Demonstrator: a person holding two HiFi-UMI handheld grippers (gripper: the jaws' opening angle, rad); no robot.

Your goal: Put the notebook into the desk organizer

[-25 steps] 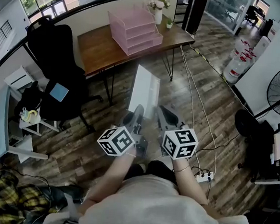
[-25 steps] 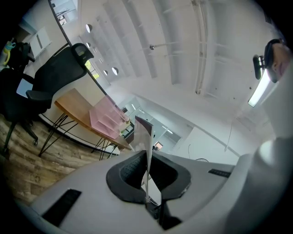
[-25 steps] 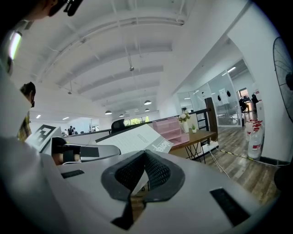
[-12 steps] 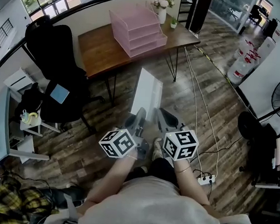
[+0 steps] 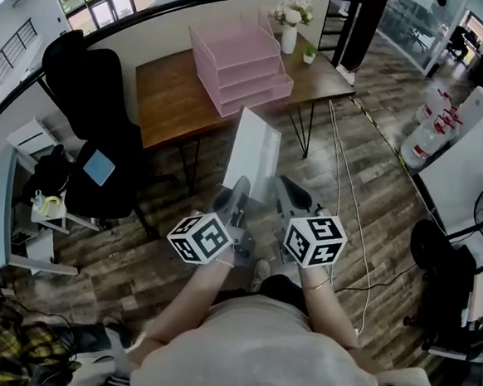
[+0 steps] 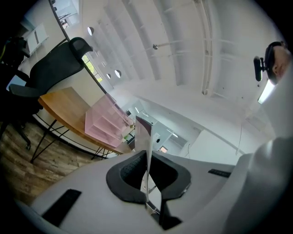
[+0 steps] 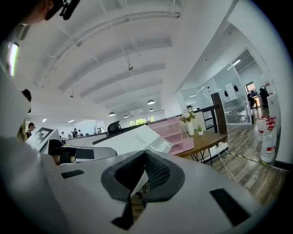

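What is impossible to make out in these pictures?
Head view: notebook bottom edge, hidden by the left gripper and right gripper.
Right gripper view: small print on the cover, too small to read.
Head view: lower trays of the desk organizer, covered by the top tray.

One notebook (image 5: 255, 152) sits mid-frame, between two claws, the left claw (image 5: 241, 188) and the right claw (image 5: 284, 186). Upper centre: one worktop (image 5: 170, 91), one pink desk organizer (image 5: 240, 56), one vase (image 5: 289, 38). Upper left: one black chair (image 5: 91, 93).
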